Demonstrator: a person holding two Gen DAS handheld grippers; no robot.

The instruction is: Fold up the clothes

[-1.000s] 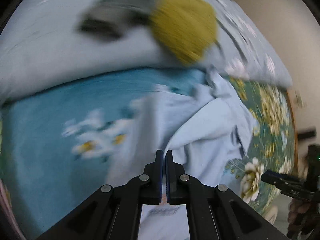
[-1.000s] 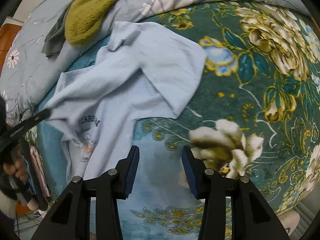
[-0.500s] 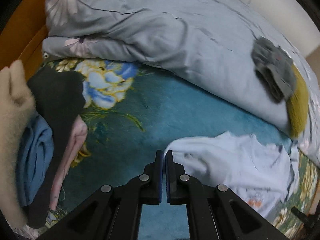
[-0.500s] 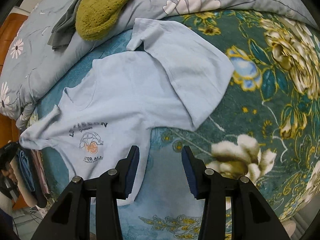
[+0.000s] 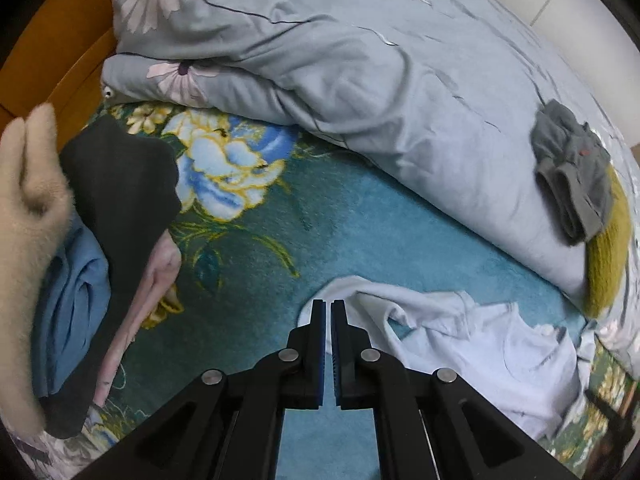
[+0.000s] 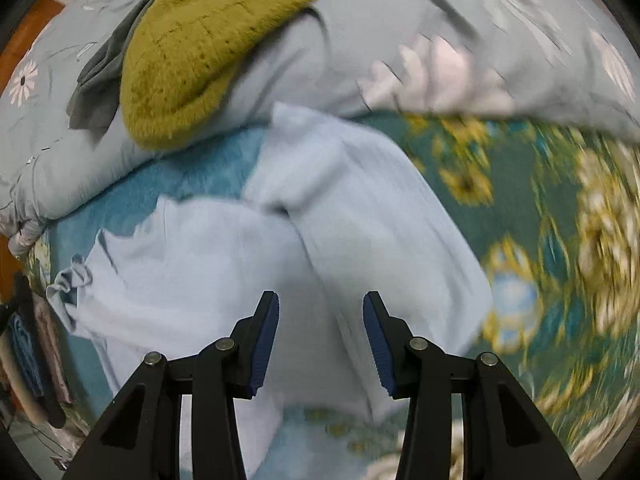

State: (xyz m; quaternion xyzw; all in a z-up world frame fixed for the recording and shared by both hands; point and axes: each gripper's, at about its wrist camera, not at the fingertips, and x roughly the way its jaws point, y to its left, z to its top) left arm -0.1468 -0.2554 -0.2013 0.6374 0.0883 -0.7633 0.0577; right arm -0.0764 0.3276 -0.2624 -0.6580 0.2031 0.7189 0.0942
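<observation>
The bed [image 5: 360,240] has a soft teal flower cover, with a big grey quilt [image 5: 360,100] bunched along the back. A pale blue shirt [image 6: 240,272] lies rumpled on the cover, one side flopped over. A pile of clothes [image 5: 92,240] sits at the left. The right gripper [image 6: 320,344] hangs wide open over the shirt, holding nothing. The left gripper [image 5: 327,344] is almost closed at the shirt's edge; I cannot tell if it pinches cloth. The fuzzy cover could drag the shirt and crease it.

Nothing readable here, honestly. The light blue t-shirt [image 5: 500,344] showed no print at all in either view, and the right wrist view was too blurred to make out any lettering anyway.
</observation>
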